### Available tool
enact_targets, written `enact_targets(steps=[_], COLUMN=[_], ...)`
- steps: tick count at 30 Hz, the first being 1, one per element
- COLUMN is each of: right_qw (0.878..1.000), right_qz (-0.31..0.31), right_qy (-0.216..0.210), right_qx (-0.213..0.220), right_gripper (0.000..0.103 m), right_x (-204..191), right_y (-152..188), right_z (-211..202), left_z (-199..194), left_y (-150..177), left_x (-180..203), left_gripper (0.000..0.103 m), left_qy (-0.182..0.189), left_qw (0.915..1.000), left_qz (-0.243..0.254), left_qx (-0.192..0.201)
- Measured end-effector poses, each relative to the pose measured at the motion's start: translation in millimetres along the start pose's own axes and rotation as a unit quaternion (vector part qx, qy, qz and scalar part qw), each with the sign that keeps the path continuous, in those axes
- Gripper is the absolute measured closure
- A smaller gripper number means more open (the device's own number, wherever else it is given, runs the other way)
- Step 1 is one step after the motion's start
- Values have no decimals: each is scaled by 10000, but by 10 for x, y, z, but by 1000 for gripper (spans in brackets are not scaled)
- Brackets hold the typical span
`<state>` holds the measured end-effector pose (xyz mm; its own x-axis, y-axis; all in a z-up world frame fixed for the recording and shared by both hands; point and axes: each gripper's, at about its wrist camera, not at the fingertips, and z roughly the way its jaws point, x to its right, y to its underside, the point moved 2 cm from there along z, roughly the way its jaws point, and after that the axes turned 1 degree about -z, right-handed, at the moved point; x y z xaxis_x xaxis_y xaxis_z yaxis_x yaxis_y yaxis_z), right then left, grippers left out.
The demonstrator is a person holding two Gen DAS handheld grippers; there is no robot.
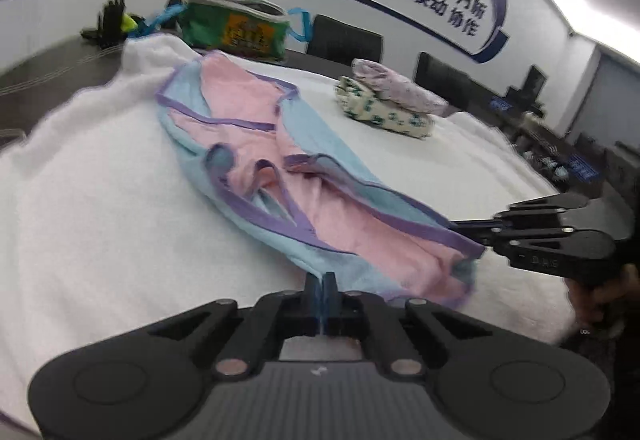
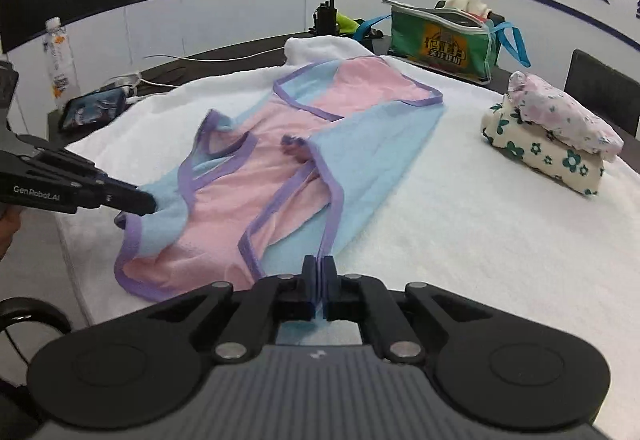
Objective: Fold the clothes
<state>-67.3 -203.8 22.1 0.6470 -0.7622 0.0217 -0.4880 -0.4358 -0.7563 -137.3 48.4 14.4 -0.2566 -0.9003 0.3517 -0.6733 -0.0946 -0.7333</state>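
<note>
Nearest our lens, our left gripper [image 1: 320, 282] pinched the blue edge of the pink-and-blue garment [image 1: 256, 159], and our right gripper [image 2: 319, 268] was clamped on its purple-trimmed hem. We saw it lying rumpled on the white towel [image 2: 460, 224], well apart from the folded floral clothes [image 2: 556, 135].
</note>
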Motion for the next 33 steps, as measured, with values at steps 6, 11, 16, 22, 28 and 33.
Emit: enact_targets(steps=[6, 11, 16, 22, 28, 33], right_qw=[9993, 9940, 9945, 9997, 9575, 9603], right_qz=[288, -313, -980, 150, 1940, 2092], right_qy=[46, 290, -17, 73, 2132, 1688], right_qx=[238, 1007, 372, 193, 141, 750], right_gripper=[61, 36, 43, 97, 96, 51], right_x=[187, 41, -295, 203, 1343, 1257], right_y=[-82, -592, -954, -959, -578, -461], right_z=[-216, 45, 1023, 1126, 807, 469], left_z=[-261, 20, 439, 484, 475, 471], left_y=[-103, -516, -588, -481, -478, -477], left_x=[-286, -536, -545, -757, -746, -762], left_gripper=[57, 44, 52, 94, 93, 88], left_qy=[637, -617, -1390, -1300, -1300, -1154], left_qw=[9971, 9957, 9885, 9897, 9897, 9912], left_qz=[-308, -121, 166, -262, -206, -261], left_qx=[290, 679, 567, 535, 565, 597])
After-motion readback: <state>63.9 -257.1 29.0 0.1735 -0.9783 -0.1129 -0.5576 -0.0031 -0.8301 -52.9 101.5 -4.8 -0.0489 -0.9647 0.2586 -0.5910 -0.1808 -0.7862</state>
